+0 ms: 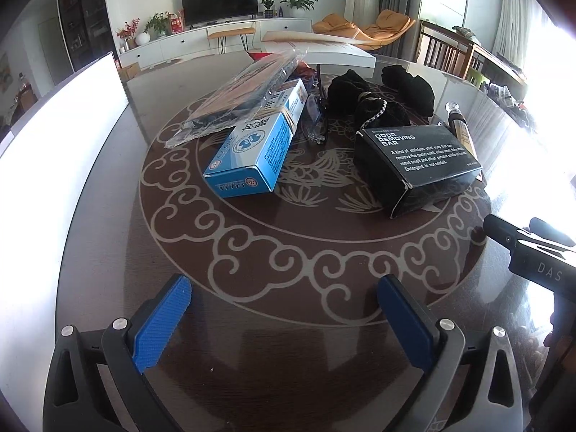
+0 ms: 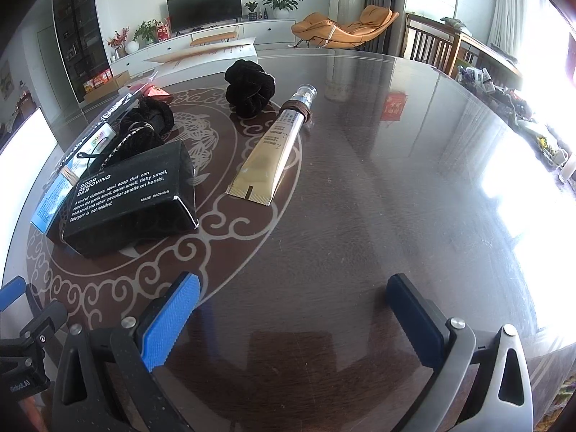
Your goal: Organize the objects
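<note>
While nothing is gripped, both left tongs [image 1: 284,320] and right tongs [image 2: 293,318] hang spread above the bench [image 2: 378,187]. Boxes and pouches crowd its middle, probably awaiting sorting.

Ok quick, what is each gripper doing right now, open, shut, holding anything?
Left gripper: open, holding nothing, above the dark glass-topped table.
Right gripper: open, holding nothing, above the same table.

Your left wrist view: tilted down, close over the table [image 1: 108,252]. Your right wrist view: alongside, same tilt. Shared: black box [image 1: 417,165] [image 2: 133,194], far television [image 1: 219,1] [image 2: 204,7].
</note>
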`<state>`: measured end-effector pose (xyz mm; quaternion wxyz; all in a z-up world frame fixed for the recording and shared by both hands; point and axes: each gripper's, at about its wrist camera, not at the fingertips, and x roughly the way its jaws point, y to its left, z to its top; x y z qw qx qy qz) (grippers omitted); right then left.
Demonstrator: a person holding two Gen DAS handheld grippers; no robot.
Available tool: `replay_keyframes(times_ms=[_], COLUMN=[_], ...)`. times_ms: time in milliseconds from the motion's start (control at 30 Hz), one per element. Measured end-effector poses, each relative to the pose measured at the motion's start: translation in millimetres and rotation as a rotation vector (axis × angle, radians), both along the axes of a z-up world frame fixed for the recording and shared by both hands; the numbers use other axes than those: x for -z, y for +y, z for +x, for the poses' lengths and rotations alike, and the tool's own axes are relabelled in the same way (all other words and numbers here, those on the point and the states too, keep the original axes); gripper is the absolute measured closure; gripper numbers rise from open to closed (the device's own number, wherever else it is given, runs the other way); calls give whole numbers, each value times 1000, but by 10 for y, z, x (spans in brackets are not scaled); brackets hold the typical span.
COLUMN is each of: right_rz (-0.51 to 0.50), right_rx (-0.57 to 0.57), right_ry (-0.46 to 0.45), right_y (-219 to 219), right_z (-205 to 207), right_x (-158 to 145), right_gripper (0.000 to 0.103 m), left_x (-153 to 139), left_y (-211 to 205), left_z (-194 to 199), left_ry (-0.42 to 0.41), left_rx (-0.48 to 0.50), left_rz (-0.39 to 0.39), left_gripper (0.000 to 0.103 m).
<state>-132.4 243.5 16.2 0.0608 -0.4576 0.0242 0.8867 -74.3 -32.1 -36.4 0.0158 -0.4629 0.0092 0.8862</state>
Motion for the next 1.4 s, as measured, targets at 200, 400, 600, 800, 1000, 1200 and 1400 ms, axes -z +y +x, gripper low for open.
replay_keyframes(times_ms=[200, 400, 600, 800, 1000, 1200, 1400], right_rz=[0, -1, -1, -1, -1, -4, -4], right_rx=[0, 0, 1, 1, 2, 2, 3], right_ry=[0, 0, 0, 0, 0, 1, 1], right_y=[2, -6, -6, -6, -7, -6, -7], right_z=[18, 15, 14, 13, 13, 14, 14], right_x=[-2, -1, 0, 1, 2, 3, 4], right_gripper=[0, 0, 0, 0, 0, 0, 0], left_x=[3, 4, 4, 7, 2, -11, -1], left_y=[0, 0, 0, 1, 5, -62, -41], left_z=[-2, -2, 1, -1, -18, 44, 45], left_ry=[0, 0, 0, 1, -8, -7, -2], left_rx=[0, 0, 0, 0, 15, 108, 107], left_rz=[0, 0, 0, 0, -3, 1, -1], left_gripper=[0, 0, 0, 0, 0, 0, 0])
